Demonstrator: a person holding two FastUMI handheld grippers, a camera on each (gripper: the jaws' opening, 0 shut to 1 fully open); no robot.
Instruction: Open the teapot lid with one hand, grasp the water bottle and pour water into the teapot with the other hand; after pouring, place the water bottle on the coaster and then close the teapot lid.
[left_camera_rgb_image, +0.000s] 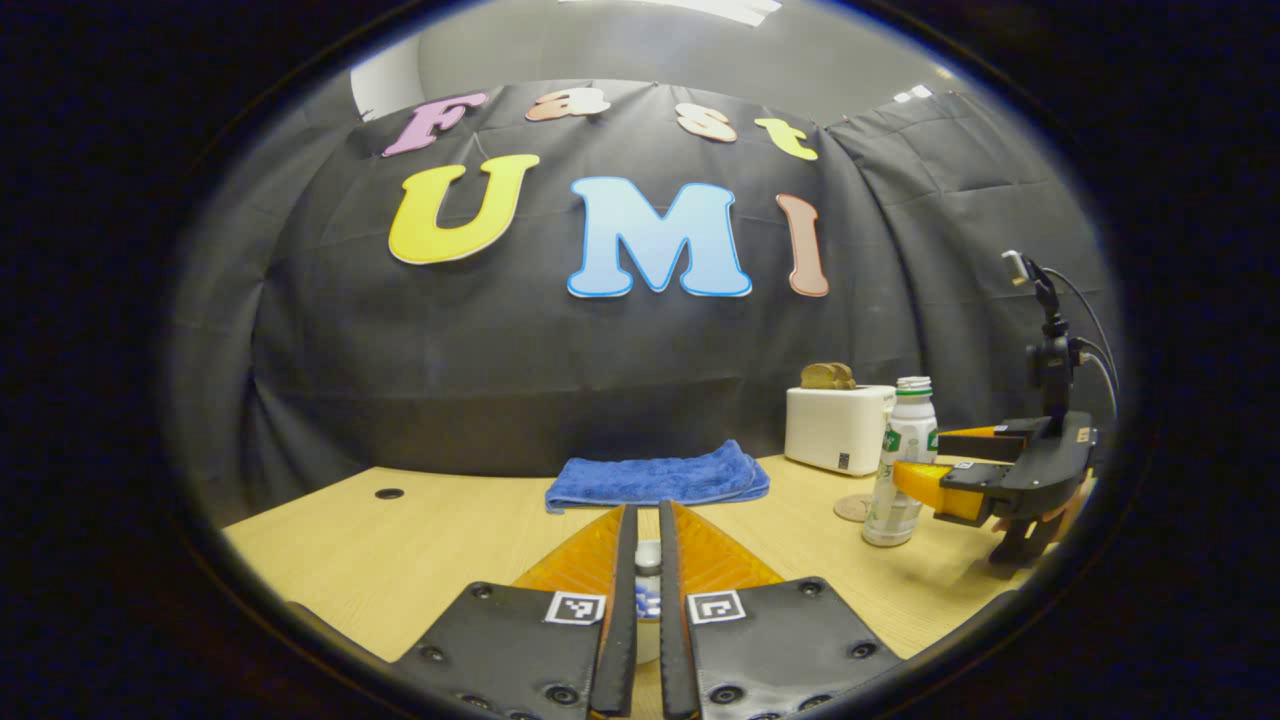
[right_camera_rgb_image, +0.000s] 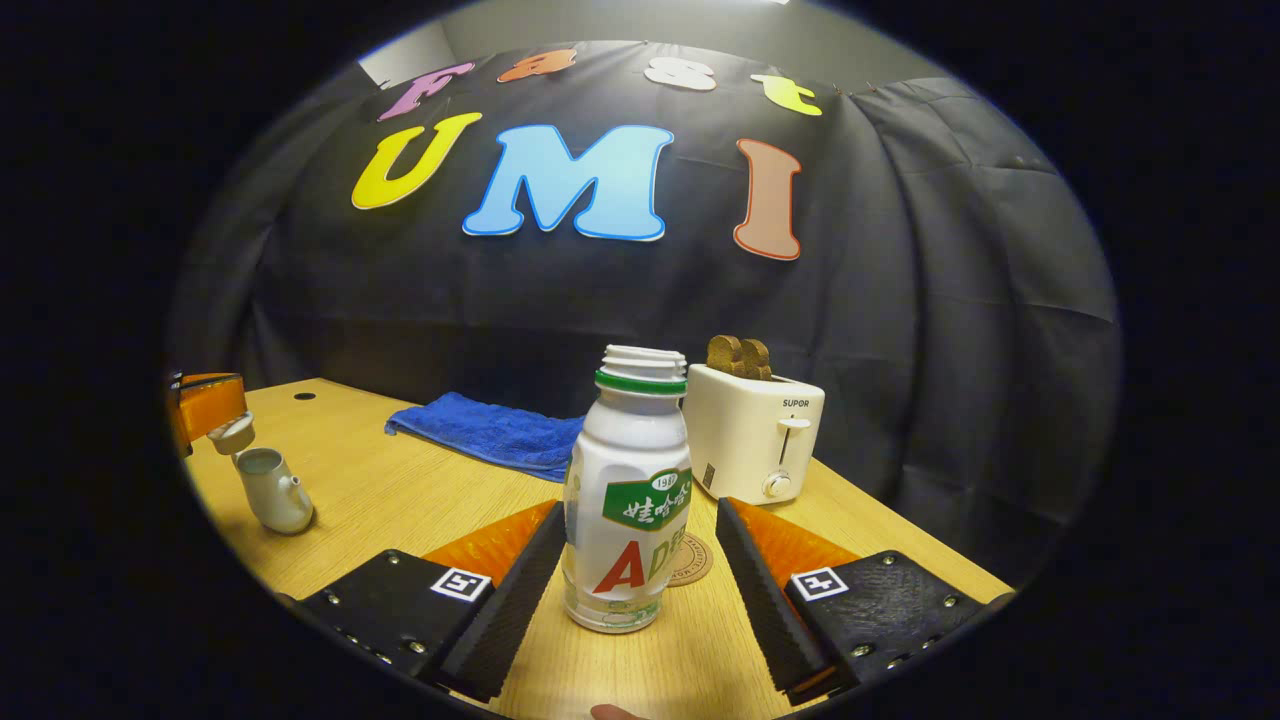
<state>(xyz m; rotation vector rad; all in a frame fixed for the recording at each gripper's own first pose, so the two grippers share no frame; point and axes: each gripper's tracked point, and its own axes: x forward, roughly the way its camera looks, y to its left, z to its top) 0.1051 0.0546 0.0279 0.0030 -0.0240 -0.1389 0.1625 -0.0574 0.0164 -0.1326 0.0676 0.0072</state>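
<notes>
Right now I count one uncapped white plastic water bottle with a green neck ring (right_camera_rgb_image: 627, 500), standing upright on the pale wooden table (right_camera_rgb_image: 400, 500), between the two fingers of my right gripper (right_camera_rgb_image: 628, 565). Those fingers are spread wide; the left one is at the bottle's side, though I cannot tell whether it touches, and the right one stands clear of it. In the left gripper view the same bottle (left_camera_rgb_image: 902, 462) stands with the right gripper (left_camera_rgb_image: 925, 462) reaching around it.

One small round brown coaster (right_camera_rgb_image: 692, 560) lies flat on the table just behind the bottle, partly hidden by it.

One small white ceramic teapot (right_camera_rgb_image: 275, 490) sits well off to the left in the right gripper view, its mouth uncovered. Above it my left gripper (right_camera_rgb_image: 215, 415) holds the one small white teapot lid (right_camera_rgb_image: 236, 433), lifted clear of the pot. In the left gripper view the left gripper (left_camera_rgb_image: 648, 560) has its two fingers drawn nearly together, with a white piece caught between them.

Beyond that I count one folded blue towel (left_camera_rgb_image: 657, 478) near the back wall and one white toaster (right_camera_rgb_image: 753, 435) with two brown slices of bread (right_camera_rgb_image: 738, 357) standing in its slots.
</notes>
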